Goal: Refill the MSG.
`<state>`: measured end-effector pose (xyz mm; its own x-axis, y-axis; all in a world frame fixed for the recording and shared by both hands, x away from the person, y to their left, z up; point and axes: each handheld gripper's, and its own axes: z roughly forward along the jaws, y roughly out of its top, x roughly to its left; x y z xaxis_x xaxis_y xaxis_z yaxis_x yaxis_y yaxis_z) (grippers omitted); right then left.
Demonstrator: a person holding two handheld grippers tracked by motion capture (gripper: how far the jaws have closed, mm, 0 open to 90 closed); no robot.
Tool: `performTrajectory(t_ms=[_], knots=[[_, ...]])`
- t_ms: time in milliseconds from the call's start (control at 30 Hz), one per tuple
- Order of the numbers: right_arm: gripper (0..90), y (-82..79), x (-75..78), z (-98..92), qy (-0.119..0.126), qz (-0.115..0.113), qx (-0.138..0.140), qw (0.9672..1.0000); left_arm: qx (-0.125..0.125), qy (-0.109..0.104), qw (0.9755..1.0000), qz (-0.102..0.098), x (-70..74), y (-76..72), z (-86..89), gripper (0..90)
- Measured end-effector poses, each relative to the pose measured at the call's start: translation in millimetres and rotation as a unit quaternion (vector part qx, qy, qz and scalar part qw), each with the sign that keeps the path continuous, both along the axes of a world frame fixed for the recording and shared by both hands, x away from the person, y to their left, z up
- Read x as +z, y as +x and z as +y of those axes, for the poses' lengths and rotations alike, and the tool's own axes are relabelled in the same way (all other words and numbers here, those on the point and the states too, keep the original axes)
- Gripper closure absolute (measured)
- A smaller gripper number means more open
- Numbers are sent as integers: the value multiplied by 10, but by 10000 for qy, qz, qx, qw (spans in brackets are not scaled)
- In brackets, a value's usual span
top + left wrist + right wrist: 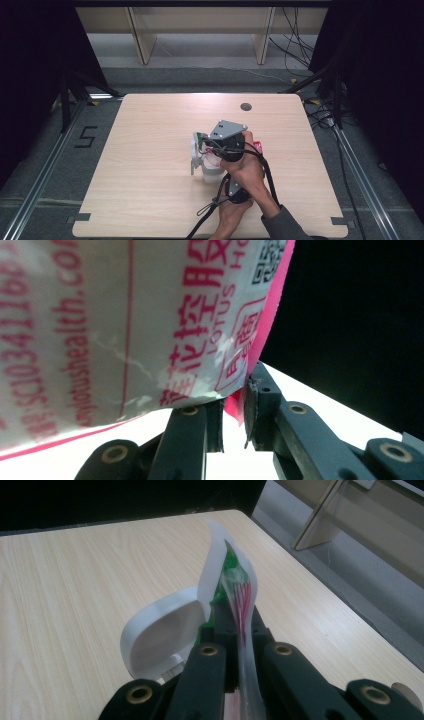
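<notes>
Both grippers clamp one printed plastic pouch (125, 325): left gripper (234, 412) its pink edge, right gripper (243, 635) its sealed end, above the wooden table (150, 150).

Worktop (150, 165): pale wood-grain laminate, smooth, matt with slight sheen. Sachet (125, 320): thin glossy plastic film, creased, white with pink print and pink edge. White lidded container (160, 635): smooth moulded plastic, satin finish. Left claw (232, 422) and right claw (240, 645): black matt plastic links, brass-coloured metal rivets. Grey plate (227, 130) at the worktop's 12 o'clock side: matt plastic.
</notes>
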<state>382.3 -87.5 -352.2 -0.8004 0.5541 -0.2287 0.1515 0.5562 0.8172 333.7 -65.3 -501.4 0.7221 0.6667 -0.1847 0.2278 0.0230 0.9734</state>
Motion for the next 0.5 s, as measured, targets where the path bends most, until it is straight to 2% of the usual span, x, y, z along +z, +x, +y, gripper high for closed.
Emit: performTrajectory(t_ms=[33,67,100,167,233,500], knots=[[900,-1,1,1,0,-1,-1,10000,-176,184,9997,-53,2,9,25,793],[900,1,1,2,-3,-35,14,10000,-13,-420,9991,27,-1,6,-60,793],[900,1,1,3,-4,-43,15,10000,92,-659,9978,77,-2,-2,-94,793],[900,1,0,-2,10,-4,3,10000,186,-625,9978,102,0,-10,-86,793],[900,-3,1,-5,82,30,-51,9999,168,-616,9979,76,1,-9,-85,793],[900,-8,7,-4,34,40,-22,10000,170,-625,9979,73,0,-6,-85,794]])
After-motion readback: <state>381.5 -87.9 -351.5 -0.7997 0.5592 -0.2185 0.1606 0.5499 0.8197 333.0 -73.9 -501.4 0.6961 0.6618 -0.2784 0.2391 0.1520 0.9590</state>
